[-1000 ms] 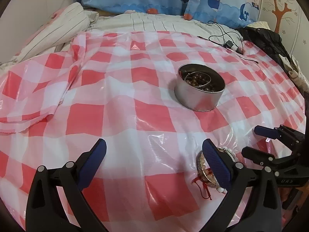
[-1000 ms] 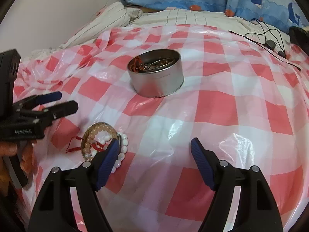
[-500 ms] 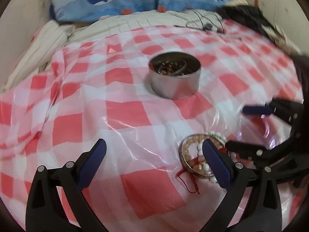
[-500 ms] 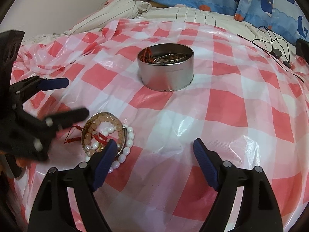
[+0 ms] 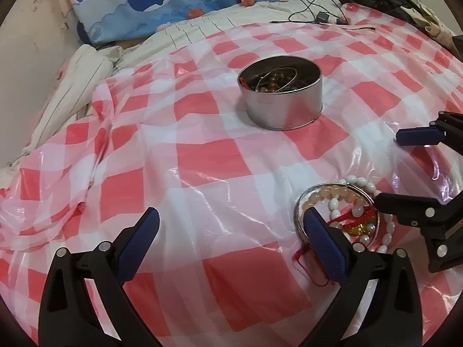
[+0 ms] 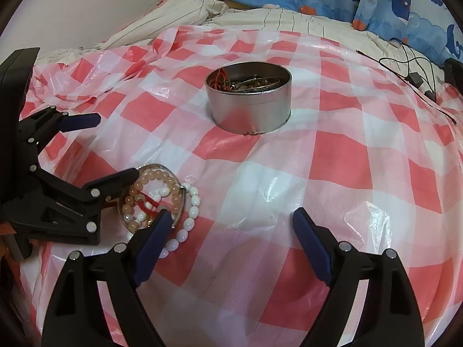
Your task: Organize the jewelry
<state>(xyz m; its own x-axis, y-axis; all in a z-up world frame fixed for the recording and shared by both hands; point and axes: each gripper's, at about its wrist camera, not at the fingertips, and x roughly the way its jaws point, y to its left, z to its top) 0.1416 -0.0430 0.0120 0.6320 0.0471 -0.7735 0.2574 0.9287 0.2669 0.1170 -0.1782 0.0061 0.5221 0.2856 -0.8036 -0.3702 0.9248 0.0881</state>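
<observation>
Left wrist view: bracelets (image 5: 347,217) partly behind left tool (image 5: 231,228)

Jewelry pile and tin seen past open left gripper

The left gripper (image 5: 228,237) is held wide open over a red-and-white checked plastic sheet (image 5: 208,150) spread on a bed. A pile of bracelets (image 5: 344,214) is seen just beside its right finger: white beads, pinkish beads, a red cord, ringed by a silver bangle. The right gripper (image 5: 387,170) is seen open at the right edge, its lower finger touching the pile. A round metal tin (image 5: 283,107) holding dark beads and a bangle is set farther back. A whale-print pillow (image 5: 150,3) is seen behind.
</observation>
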